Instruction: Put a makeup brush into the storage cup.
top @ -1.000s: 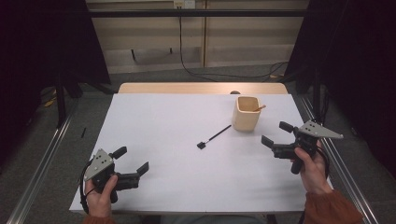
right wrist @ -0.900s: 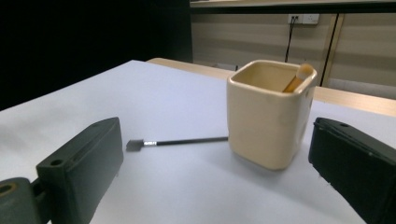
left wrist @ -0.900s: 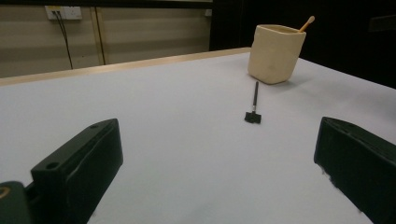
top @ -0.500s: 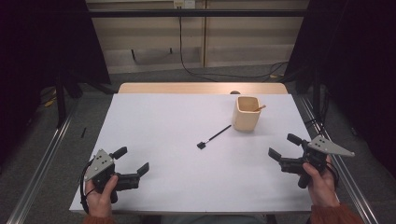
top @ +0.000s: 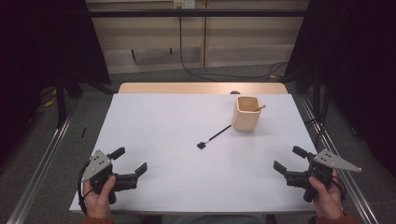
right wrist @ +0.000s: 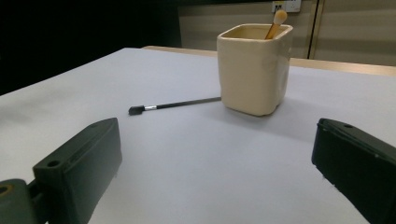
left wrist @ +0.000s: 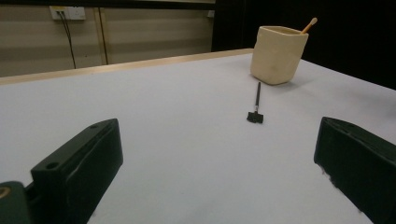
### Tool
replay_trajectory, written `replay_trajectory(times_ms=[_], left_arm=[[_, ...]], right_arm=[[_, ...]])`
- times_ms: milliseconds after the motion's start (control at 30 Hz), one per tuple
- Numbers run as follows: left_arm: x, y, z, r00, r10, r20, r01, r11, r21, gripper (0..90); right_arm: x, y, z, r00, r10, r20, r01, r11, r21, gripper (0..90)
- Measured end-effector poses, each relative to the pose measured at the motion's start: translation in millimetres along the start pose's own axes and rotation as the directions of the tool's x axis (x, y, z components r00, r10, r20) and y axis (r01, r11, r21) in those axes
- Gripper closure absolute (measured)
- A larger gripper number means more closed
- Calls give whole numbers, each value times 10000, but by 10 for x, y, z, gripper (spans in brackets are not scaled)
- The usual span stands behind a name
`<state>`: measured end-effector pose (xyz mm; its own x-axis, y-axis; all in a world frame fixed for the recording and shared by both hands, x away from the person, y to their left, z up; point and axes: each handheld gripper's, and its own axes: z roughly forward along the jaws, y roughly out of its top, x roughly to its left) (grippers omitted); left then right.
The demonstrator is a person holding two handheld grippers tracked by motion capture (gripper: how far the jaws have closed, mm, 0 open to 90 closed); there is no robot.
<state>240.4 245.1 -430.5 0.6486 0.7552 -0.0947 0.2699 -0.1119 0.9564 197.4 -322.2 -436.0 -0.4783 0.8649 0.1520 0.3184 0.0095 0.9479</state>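
Left hand-held gripper (top: 132, 164) sits at the lower left of the high view, jaws spread wide and empty, and it hasn't budged over the last second. Move across to the middle of the frame: the thin black brush (top: 214, 137) lies flat on the white tabletop (top: 163, 126), its dark head toward the near side, its handle tip running up to just beside the cream cup (top: 246, 113). That cup stands upright right of centre with a wooden-handled brush (top: 259, 108) leaning inside it. Now the change, at the lower right: the right hand-held gripper (top: 290, 161) has drawn back from beside the cup toward the near right corner, jaws released and holding nothing. In the right gripper view the cup (right wrist: 254, 67) and the lying brush (right wrist: 175, 104) are well ahead of the parted jaws. My read is that one brush is already in the cup, the black one remains to be picked up, and both hands are parked away from it.
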Motion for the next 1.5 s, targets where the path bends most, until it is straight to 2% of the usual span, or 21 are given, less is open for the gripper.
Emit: replay_trajectory(times_ms=[67, 200, 300, 600, 800, 900, 1000, 1167, 1500], left_arm=[[-6, 0, 9, 10000, 21, 30, -21, 10000, 27, 12], [-10, 5, 24, 10000, 54, 81, -54, 10000, 34, 13], [-38, 20, 47, 10000, 38, -53, -37, 9999, 155, 18], [-116, 77, 102, 9999, 69, 73, -69, 10000, 5, 12], [-160, 102, 158, 9990, 215, 386, -216, 9998, 15, 12], [-170, 101, 194, 9987, 164, 480, -168, 9998, 73, 12], [-191, 110, 212, 9978, 325, 579, -334, 9993, 150, 14], [-189, 110, 209, 9981, 337, 520, -345, 9993, 132, 13], [-137, 84, 166, 9988, 258, 412, -262, 9996, 93, 13]], right_arm=[[-8, -2, -10, 9999, 136, 8, -136, 9999, -52, 6], [-2, 11, -9, 10000, 35, -47, -35, 9999, -162, 6], [11, 9, 5, 9999, -15, -110, 14, 9999, -111, 6], [5, 8, -14, 9999, -1, -124, -2, 9997, -232, 8], [5, 11, -30, 9999, 2, -168, -7, 9995, -305, 9], [8, 11, -11, 9998, -36, -186, 31, 9996, -273, 10], [14, 15, 4, 9996, -78, -275, 71, 9997, -237, 13], [46, 75, 100, 9977, -285, -613, 272, 9994, -226, 13], [141, 243, 439, 9894, -768, -1232, 752, 9970, -171, 12]])
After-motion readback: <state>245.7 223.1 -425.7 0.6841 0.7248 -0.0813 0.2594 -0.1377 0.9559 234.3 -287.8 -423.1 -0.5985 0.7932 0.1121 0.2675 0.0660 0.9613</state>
